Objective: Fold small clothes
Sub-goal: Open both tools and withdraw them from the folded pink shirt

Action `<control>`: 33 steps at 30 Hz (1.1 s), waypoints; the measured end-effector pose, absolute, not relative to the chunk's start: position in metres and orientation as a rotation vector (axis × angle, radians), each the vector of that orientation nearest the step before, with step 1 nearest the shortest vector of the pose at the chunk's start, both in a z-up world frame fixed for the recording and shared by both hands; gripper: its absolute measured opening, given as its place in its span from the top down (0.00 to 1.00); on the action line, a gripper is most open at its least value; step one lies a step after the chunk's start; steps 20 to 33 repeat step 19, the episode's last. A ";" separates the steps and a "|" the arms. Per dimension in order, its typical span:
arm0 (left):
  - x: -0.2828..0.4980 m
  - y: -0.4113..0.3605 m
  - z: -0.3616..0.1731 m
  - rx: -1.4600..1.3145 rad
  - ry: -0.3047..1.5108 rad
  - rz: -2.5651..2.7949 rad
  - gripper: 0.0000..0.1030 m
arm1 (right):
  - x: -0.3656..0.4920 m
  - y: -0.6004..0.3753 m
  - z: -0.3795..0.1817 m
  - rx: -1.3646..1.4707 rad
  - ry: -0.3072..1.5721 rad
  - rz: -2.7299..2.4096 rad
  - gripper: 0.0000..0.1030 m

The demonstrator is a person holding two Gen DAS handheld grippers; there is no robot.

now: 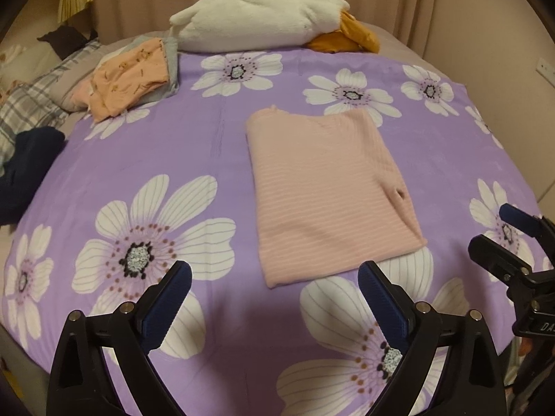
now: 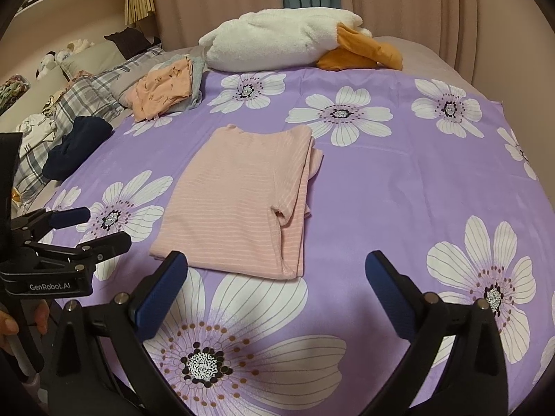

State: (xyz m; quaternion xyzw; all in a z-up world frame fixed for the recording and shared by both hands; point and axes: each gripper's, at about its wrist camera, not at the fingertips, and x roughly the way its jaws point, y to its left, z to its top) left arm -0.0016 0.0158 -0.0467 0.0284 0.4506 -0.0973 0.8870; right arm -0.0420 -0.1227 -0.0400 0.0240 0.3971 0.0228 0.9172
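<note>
The pink top (image 1: 326, 190) lies partly folded, flat on the bed (image 1: 194, 145), just ahead of both grippers. The left gripper (image 1: 274, 279) and right gripper (image 2: 275, 270) hang spread wide, holding nothing. The ribbed knit looks light, soft and limp, likely to sag. The near hem corners seem the best places to pinch, through all layers.

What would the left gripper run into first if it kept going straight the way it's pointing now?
Most likely the folded pink striped garment, at its near edge. The open left gripper points along the purple floral bedsheet toward it with nothing between, though it may graze the sheet first; height is unclear.
</note>
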 end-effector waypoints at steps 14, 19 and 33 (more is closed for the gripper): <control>-0.004 0.011 -0.043 0.047 0.956 -0.235 0.07 | -0.042 -0.123 -0.038 0.056 0.823 0.031 0.00; -0.003 0.010 -0.044 0.044 0.965 -0.235 0.07 | -0.041 -0.123 -0.039 0.058 0.826 0.035 0.00; -0.003 0.010 -0.044 0.044 0.965 -0.235 0.07 | -0.041 -0.123 -0.039 0.058 0.826 0.035 0.00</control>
